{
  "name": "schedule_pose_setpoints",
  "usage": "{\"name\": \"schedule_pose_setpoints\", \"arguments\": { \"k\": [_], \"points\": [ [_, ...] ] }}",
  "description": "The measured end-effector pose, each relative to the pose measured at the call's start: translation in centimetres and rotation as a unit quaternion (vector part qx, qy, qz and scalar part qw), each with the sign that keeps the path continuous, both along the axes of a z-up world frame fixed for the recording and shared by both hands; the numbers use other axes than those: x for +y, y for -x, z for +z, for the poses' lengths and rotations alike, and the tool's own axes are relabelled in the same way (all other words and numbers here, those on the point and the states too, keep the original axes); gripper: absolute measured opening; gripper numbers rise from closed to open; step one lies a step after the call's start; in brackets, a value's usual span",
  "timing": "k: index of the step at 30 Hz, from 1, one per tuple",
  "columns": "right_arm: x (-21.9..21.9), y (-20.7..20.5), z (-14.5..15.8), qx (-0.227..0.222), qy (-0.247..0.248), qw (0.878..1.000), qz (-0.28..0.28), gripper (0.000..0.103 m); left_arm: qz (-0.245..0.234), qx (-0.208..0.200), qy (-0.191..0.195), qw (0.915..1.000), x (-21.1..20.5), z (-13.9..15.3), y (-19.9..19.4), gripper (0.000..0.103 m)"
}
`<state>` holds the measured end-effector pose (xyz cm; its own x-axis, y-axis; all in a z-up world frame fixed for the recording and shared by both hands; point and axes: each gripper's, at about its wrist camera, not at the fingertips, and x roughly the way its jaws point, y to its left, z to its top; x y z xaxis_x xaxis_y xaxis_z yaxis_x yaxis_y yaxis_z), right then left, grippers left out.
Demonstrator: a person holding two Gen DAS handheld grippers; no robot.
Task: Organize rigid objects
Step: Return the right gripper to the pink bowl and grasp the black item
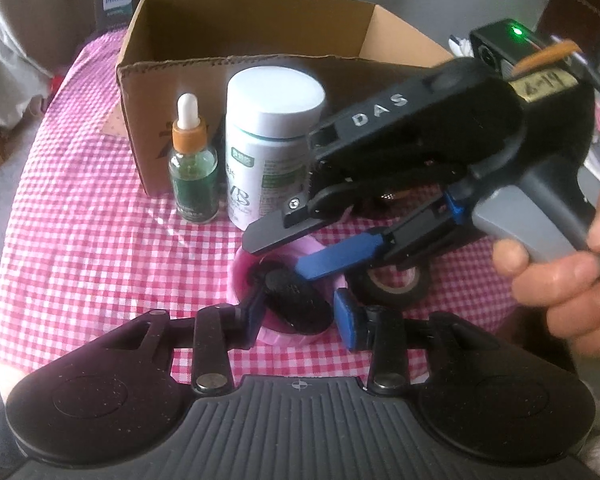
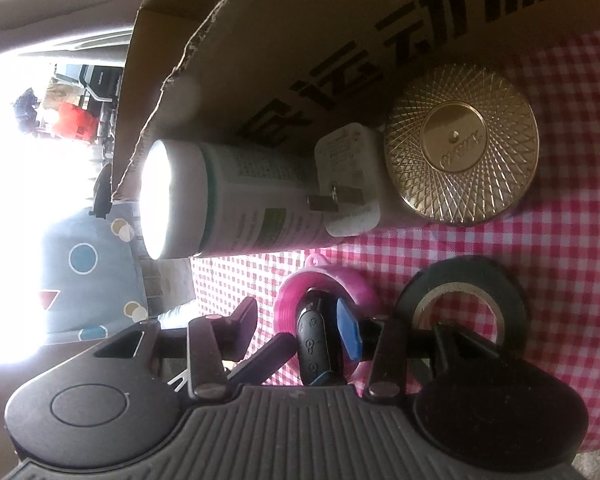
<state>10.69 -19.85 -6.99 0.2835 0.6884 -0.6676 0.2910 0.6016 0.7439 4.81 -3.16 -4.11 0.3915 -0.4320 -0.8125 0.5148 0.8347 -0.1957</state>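
checked cloth covers the desk. left gripper clamps the stiff, light pink cup holding a black key fob; right gripper jaws apart over it, beside the cardboard box.

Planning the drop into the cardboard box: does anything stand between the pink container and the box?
Yes. The white bottle and the dropper bottle stand upright on the checked cloth, between the pink container and the near wall of the cardboard box. The right gripper also hangs over the container.
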Motion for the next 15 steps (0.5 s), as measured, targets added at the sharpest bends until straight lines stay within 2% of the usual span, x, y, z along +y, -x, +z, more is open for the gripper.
{"name": "schedule_pose_setpoints", "arguments": {
  "k": [7,12,15],
  "points": [
    [0.46,0.31,0.68,0.002,-0.002,1.0,0.024,0.047,0.012,0.018,0.002,0.9998,0.91,0.14,-0.33,0.036],
    [-0.11,0.24,0.54,0.002,-0.039,0.999,0.008,0.048,0.015,0.025,0.003,0.9996,1.11,0.01,-0.44,0.036],
    [-0.14,0.35,0.57,-0.006,-0.044,0.999,0.007,0.048,0.015,0.025,0.002,0.9996,1.13,0.01,-0.55,0.036]
  ]
}}
